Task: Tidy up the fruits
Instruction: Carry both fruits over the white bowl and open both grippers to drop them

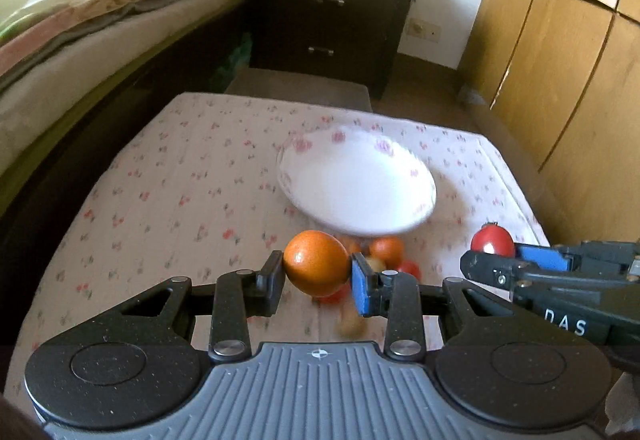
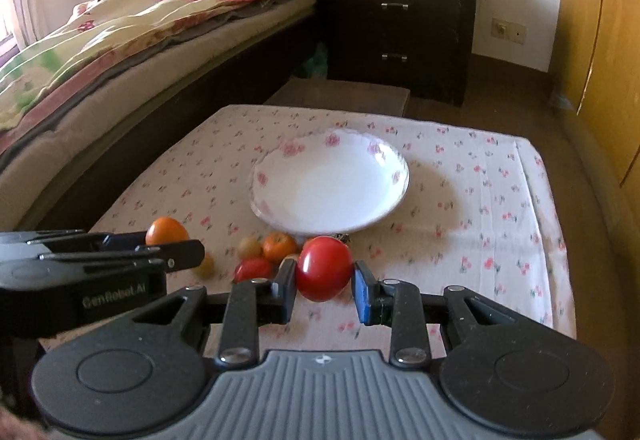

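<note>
A: What's in the plate (image 2: 330, 179)?

B: Nothing. It is a round, shallow, glossy white plate with faint pink flowers around the rim, sitting at the middle of the desk (image 2: 500, 199), which is covered by a thin white cloth printed with small red flowers.

A: And the fruit?

B: The left gripper (image 1: 318, 272) is clamped on an orange (image 1: 316, 263), smooth, round and bright, pinched between a black pad and a blue pad, and lifted off the cloth. The right gripper (image 2: 325, 282) is clamped the same way on a glossy red tomato (image 2: 324, 267), also clear of the cloth.

A: Where do they sit relative to the plate?

B: In the right wrist view the tomato hangs at about 6 o'clock from the plate, just off its near rim; the orange is out at about 8 o'clock.

A: Anything left lying loose?

B: A small heap (image 2: 266, 254) on the cloth at 7 o'clock from the plate: another small orange (image 2: 279, 244), a red tomato (image 2: 253, 268) and a couple of pale yellowish round fruits, partly blurred.

A: Around the desk?

B: A bed (image 2: 120, 51) with a flowered quilt at 10 o'clock, a dark wooden two-drawer nightstand (image 2: 396, 35) at 12 o'clock, and a light wooden wardrobe (image 2: 600, 59) at 2 o'clock.
</note>
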Demonstrator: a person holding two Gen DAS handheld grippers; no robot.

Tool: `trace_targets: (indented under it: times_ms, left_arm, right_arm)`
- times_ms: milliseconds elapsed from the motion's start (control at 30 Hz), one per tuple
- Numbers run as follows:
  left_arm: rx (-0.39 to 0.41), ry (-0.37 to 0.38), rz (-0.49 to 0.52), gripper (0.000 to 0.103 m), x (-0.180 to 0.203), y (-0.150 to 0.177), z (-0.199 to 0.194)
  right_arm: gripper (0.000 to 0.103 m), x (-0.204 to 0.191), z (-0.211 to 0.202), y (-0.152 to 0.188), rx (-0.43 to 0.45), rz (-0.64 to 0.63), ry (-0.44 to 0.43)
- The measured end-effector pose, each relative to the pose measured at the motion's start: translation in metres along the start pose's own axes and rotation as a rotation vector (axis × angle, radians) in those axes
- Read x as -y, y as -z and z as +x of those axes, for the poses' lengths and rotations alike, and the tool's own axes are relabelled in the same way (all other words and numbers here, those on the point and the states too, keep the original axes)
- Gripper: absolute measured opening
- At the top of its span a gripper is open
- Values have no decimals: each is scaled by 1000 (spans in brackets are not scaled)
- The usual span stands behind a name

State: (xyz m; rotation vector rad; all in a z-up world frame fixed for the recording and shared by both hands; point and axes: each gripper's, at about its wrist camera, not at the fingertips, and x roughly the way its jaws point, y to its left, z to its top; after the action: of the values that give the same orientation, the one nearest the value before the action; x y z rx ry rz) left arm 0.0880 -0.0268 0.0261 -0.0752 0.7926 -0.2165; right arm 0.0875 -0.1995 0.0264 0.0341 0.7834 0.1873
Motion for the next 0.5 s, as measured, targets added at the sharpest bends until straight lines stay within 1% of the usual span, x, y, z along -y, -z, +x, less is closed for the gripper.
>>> trace_targets:
  times_ms: [133, 200, 300, 500]
  left_arm:
    - [-4, 7, -2, 43, 5, -19, 22]
    - [-4, 11, -2, 43, 7, -30, 33]
    - [-9, 10, 4, 43, 8, -38, 46]
    - [-35, 2, 24, 43, 14, -50, 75]
  right_arm:
    - [31, 11, 21, -18, -10, 23, -5]
    - [31, 13, 31, -29, -9, 9, -9]
    - [31, 15, 46, -40, -16, -17, -4]
    - [31, 26, 75, -52, -40, -18, -15]
